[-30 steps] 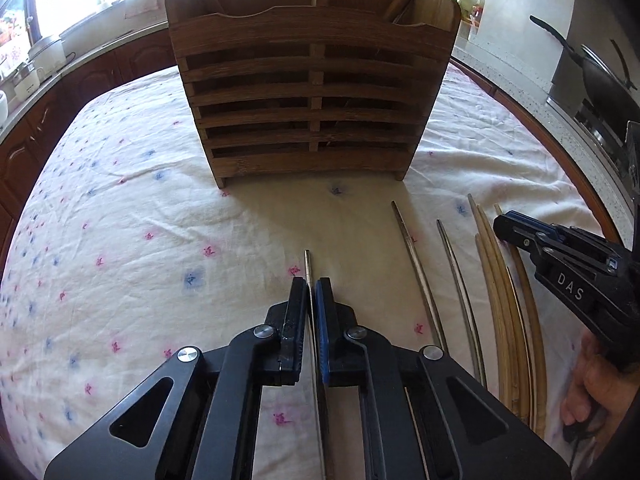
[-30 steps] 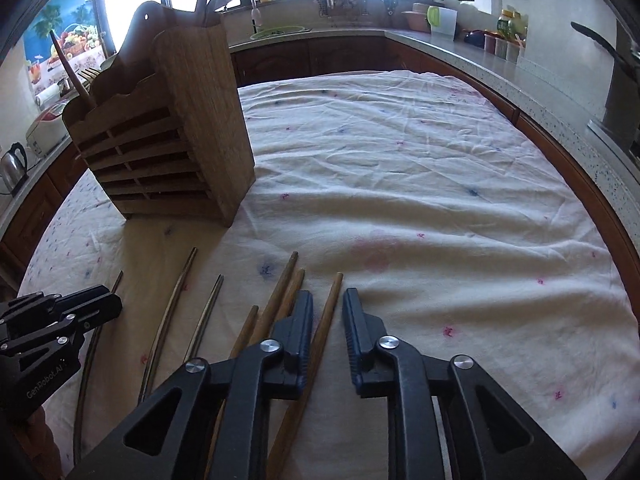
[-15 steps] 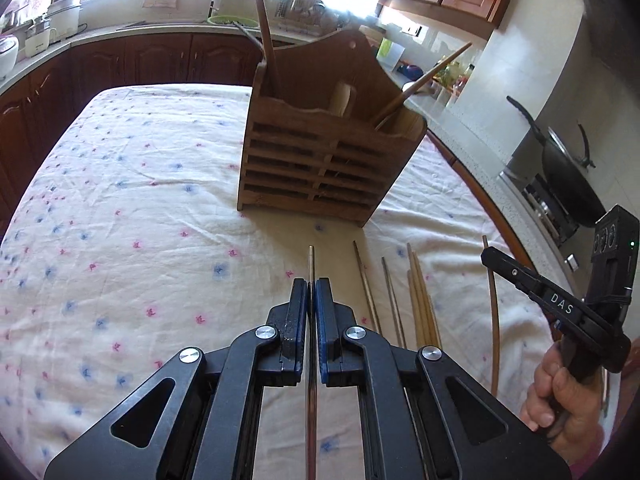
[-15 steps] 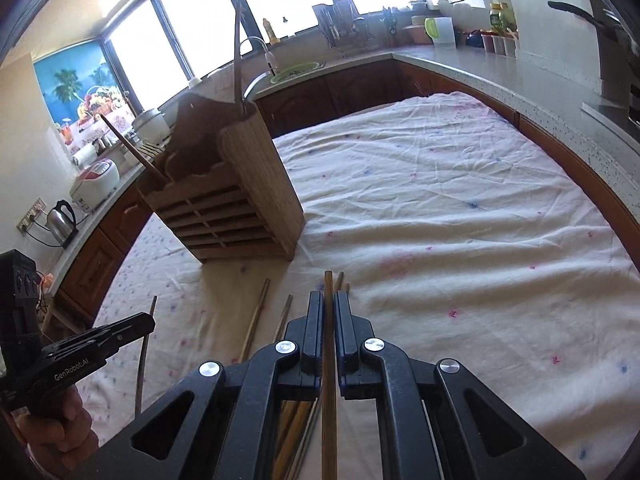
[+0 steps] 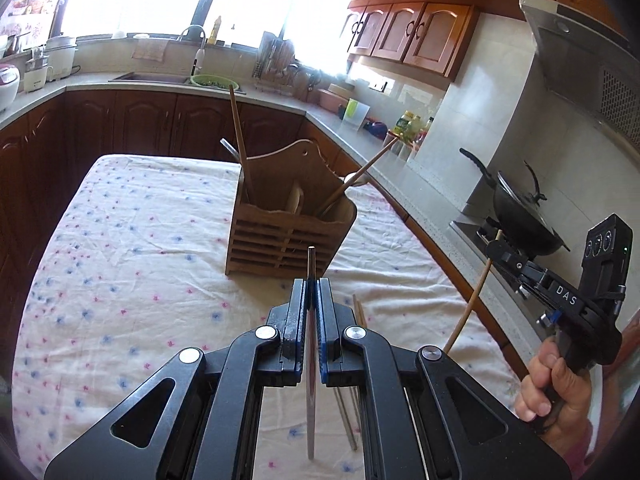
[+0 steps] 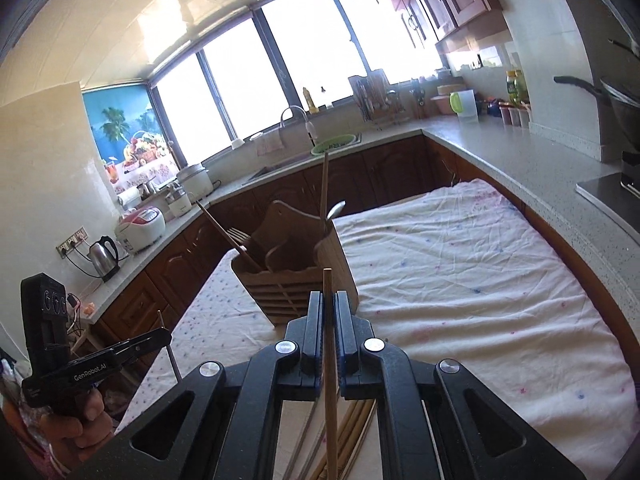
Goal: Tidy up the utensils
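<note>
My left gripper is shut on a metal chopstick and holds it in the air above the cloth. Ahead and below it stands the slatted wooden utensil holder, with wooden chopsticks and a spoon leaning in its compartments. My right gripper is shut on a wooden chopstick, also lifted, with the holder just beyond it. Each gripper shows in the other view: the right gripper at the right, the left gripper at the lower left. Several loose chopsticks lie on the cloth beneath.
The table carries a white flowered cloth. A stone counter wraps around it, with a black wok on the stove to the right, a sink under the windows, and a kettle and a rice cooker on the left.
The right gripper shut on a wooden chopstick. Both grippers then rose from the cloth with their chopsticks and tilted up, so the holder now lies lower and farther off.
</note>
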Demonstrator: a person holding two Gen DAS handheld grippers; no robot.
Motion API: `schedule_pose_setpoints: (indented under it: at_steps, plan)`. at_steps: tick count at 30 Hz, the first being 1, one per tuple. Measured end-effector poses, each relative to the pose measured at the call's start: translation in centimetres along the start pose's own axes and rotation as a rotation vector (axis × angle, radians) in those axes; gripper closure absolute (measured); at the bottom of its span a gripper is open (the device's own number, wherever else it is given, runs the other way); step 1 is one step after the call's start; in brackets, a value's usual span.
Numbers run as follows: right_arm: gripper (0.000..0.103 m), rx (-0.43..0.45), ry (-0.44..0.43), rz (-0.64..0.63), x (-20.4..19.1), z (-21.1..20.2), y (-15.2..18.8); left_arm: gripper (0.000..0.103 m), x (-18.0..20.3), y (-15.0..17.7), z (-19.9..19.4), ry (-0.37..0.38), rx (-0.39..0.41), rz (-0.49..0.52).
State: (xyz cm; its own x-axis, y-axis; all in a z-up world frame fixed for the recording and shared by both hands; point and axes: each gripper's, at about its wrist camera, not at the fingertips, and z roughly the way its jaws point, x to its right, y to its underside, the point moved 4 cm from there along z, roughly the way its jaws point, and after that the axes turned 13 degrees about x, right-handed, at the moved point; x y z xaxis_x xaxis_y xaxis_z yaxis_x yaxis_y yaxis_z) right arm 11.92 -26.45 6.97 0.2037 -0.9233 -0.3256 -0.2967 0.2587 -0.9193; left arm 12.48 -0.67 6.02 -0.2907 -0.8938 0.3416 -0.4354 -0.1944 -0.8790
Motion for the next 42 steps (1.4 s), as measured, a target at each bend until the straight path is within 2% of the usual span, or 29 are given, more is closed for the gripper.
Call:
schedule_pose_setpoints:
  at_steps: [8,24,29,36,42]
  plan:
    - [0.098,0.083,-0.024,-0.014,-1.2,-1.2,-2.6,0.099,-0.1,-2.1,-1.5,-0.003,0.074,0.006]
    - [0.098,0.093,-0.041,-0.016,-1.9,0.7,-3.3,0.099,-1.3,-4.0,-1.0,-0.040,0.120,0.000]
    - [0.098,0.138,-0.050,-0.022,-2.6,1.9,-5.3,0.099,-1.2,-7.0,-0.3,-0.058,0.181,0.029]
    - [0.098,0.267,-0.055,-0.039,-4.1,4.4,-10.2,0.099,-1.5,-12.9,1.0,-0.083,0.303,0.042]
    - [0.098,0.338,-0.045,-0.043,-4.3,7.8,-13.1,0.099,-2.4,-16.0,3.7,-0.120,0.370,0.039]
